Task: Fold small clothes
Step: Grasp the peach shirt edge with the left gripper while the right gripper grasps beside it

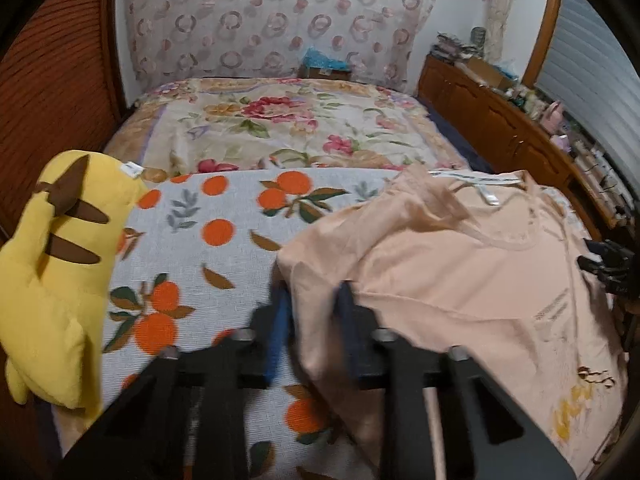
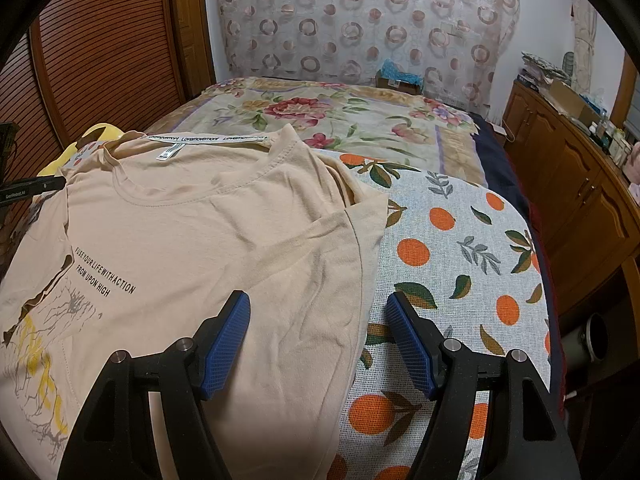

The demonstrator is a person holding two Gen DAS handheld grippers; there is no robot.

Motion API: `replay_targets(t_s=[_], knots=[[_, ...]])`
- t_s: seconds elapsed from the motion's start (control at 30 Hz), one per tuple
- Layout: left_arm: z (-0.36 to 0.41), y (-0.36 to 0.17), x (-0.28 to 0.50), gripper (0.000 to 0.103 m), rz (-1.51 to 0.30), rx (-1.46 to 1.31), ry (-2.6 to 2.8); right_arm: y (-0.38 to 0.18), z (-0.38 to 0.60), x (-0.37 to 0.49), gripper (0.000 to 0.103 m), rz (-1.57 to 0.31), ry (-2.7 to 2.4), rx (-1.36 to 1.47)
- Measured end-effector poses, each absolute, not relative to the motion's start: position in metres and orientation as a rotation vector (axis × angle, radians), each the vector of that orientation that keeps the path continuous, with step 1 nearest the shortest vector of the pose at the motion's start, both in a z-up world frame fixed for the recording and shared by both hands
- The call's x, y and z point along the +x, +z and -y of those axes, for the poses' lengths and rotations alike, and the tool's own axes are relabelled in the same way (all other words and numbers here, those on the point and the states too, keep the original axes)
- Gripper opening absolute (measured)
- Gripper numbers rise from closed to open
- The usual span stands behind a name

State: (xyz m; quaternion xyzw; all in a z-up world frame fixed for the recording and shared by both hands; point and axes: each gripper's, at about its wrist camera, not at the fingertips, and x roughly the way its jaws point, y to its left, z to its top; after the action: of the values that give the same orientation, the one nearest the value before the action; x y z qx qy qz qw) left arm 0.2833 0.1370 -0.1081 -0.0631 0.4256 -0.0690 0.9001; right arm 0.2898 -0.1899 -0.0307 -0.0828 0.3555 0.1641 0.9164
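A peach cotton T-shirt with printed lettering (image 2: 224, 240) lies face up on the orange-patterned cloth (image 2: 460, 248) covering the bed. The left claw (image 1: 310, 304) is pinched on the shirt's side edge, apparently starting a fold; the right claw (image 2: 318, 312) hovers wide apart, empty. Next, likely, comes carrying that edge across. No containers feature.

One T-shirt (image 2: 224, 240), one plush toy (image 1: 52, 264), two blankets (image 2: 460, 248).

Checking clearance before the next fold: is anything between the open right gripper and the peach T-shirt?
Nothing visible. The right gripper hangs open over the edge of the peach cotton T-shirt, one finger above the shirt, the other above the orange-print cloth.
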Motion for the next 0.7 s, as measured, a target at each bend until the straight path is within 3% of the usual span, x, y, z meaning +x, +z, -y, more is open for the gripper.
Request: replay_targets(t_s=[0.07,0.7], knots=[[-0.133,-0.106,0.282,0.006,-0.869,-0.113,-0.142,-0.031,0.190,0.290,0.073,-0.731,0.338,-0.171],[-0.114,-0.067,0.255,0.005,-0.702,-0.139,-0.212,-0.031,0.191,0.290,0.073,-0.726,0.336,-0.168]])
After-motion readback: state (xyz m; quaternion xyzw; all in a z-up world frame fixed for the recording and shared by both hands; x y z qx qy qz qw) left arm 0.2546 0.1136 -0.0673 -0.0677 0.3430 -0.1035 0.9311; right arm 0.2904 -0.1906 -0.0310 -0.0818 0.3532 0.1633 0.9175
